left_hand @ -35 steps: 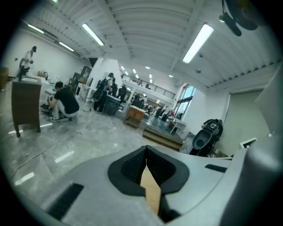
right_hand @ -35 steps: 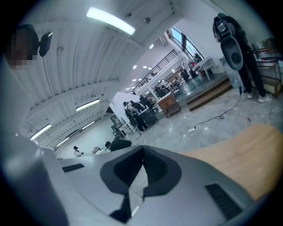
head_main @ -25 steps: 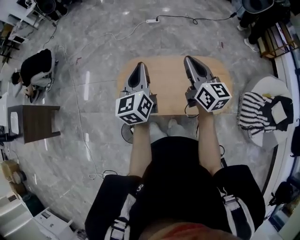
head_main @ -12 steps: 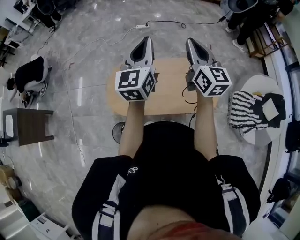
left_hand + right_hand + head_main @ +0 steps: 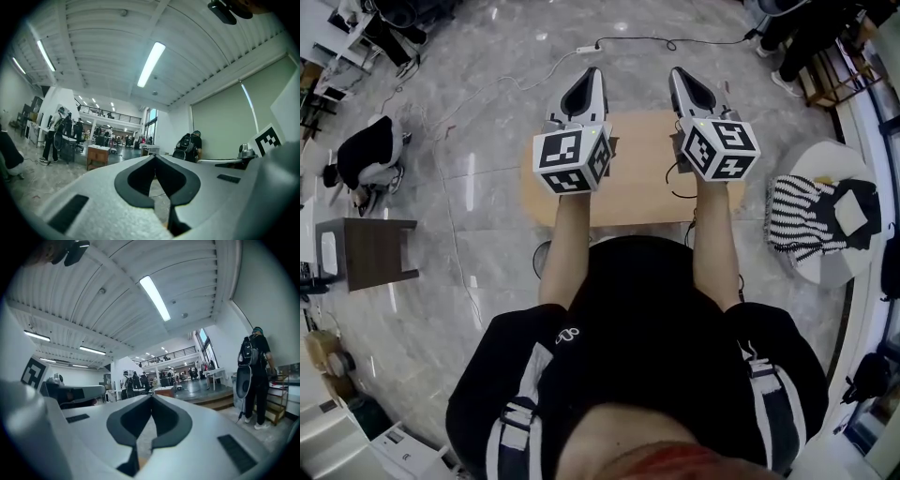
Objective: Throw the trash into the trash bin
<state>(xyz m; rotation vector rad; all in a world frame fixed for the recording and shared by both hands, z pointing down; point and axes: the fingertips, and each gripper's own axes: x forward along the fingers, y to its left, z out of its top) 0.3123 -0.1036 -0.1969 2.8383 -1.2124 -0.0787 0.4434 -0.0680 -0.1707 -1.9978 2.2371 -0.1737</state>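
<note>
Left tongs (image 5: pixel 592 71) and right tongs (image 5: pixel 677 72) are held level and side by side above the table (image 5: pixel 642 183), tips out past its far edge, marker cubes above its middle. Both are clenched tip to tip with nothing gripped; this is confirmed in the left gripper view (image 5: pixel 154 157) and the right gripper view (image 5: pixel 151 396), where only floor is seen through the gap behind the tips. No trash and no trash bin are shown in any view, so where they are can't be given. None is seen on the part of the table not covered by the arms. Judged as a neutral, unloaded pose: shut empty tongs pointed out into the room are aimed at no object. The scene fits trash already in a bin out of frame equally well as trash lying out of frame and yet to be fetched, so no next move is called. The table is a light wooden oval top with rounded ends, and the person is stood at its near edge. It is set on a glossy grey marble floor (image 5: pixel 478 103). A power strip (image 5: pixel 586 45) with its cable is laid on the floor beyond the table's far edge. A dark wooden stool (image 5: pixel 370 246) and a crouched person (image 5: pixel 366 150) are placed well left of the table. A white round seat (image 5: pixel 834 161) with a striped cloth (image 5: pixel 792 217) is placed just right of the table. Beyond the table an open hall is seen, with ribbed ceiling, strip lights and people at distant desks.
</note>
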